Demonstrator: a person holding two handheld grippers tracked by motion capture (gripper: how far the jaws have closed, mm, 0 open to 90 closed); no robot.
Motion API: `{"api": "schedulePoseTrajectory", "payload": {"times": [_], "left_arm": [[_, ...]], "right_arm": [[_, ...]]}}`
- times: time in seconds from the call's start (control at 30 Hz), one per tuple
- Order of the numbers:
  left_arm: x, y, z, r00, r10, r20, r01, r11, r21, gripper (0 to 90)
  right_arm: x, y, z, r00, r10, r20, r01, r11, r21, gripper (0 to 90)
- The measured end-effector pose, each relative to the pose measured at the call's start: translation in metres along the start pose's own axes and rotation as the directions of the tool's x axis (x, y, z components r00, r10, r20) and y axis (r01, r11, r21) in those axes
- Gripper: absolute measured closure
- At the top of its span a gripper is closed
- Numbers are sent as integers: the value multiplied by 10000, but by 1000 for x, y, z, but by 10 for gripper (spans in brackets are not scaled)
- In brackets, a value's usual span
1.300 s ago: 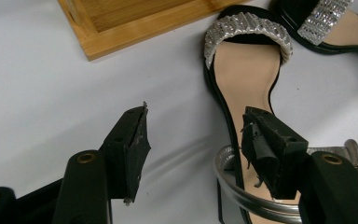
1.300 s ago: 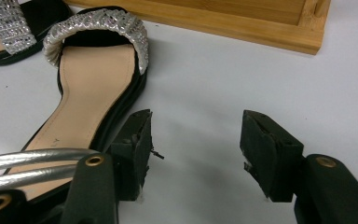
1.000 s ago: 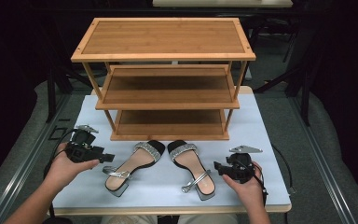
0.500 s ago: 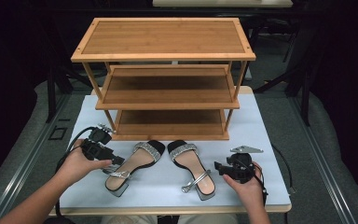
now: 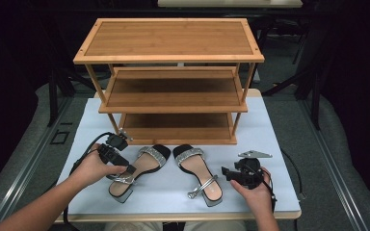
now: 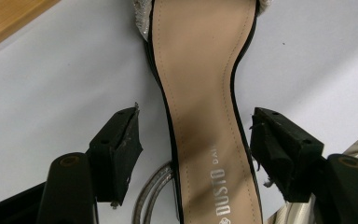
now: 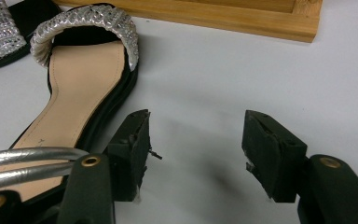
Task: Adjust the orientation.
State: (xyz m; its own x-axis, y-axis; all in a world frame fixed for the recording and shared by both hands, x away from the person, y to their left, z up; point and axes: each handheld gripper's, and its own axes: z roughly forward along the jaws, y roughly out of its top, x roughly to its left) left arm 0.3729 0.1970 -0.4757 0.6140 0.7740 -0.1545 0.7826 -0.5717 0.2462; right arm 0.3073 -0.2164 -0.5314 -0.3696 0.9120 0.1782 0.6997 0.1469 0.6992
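White tabletop (image 5: 279, 144) with bare-shelved wooden rack (image 5: 168, 77); left hand-held gripper (image 6: 193, 149) wide astride left sandal (image 6: 205, 116); right hand-held gripper (image 7: 193, 149) wide, empty

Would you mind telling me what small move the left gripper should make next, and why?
Probably lower the left gripper slightly and close on the left sandal. Its fingers have just been opening and now straddle the narrow waist of the sole without touching it, so a grasp looks ready.

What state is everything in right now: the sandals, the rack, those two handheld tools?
Left sandal: flat on the table, between the left gripper's fingers, ungripped.
Right sandal: flat, untouched.
Shoe rack: upright, shelves empty.
Left gripper: open, just widened.
Right gripper: open, over bare table.
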Motion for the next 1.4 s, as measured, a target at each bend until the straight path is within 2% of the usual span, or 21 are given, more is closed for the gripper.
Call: {"api": "schedulePoseTrajectory", "payload": {"times": [0.4,0.5,0.67,1.13,1.4], "left_arm": [[-2,7,16,9999,98,54,-100,9985,542,317],[-3,10,20,9997,159,174,-168,9984,540,310],[-6,13,25,9997,221,67,-226,9961,847,302],[-10,14,40,9994,333,-92,-319,9913,1279,302],[-11,13,45,9991,365,-199,-333,9894,1413,350]], "right_arm": [[0,-1,1,10000,18,50,-17,10000,-79,405],[1,0,1,10000,8,-29,-8,10000,-46,404],[0,-1,1,10000,27,52,-26,9999,-113,404],[0,-1,2,9999,62,84,-61,9999,-132,402],[0,-1,2,10000,49,-20,-50,10000,-41,402]]}}
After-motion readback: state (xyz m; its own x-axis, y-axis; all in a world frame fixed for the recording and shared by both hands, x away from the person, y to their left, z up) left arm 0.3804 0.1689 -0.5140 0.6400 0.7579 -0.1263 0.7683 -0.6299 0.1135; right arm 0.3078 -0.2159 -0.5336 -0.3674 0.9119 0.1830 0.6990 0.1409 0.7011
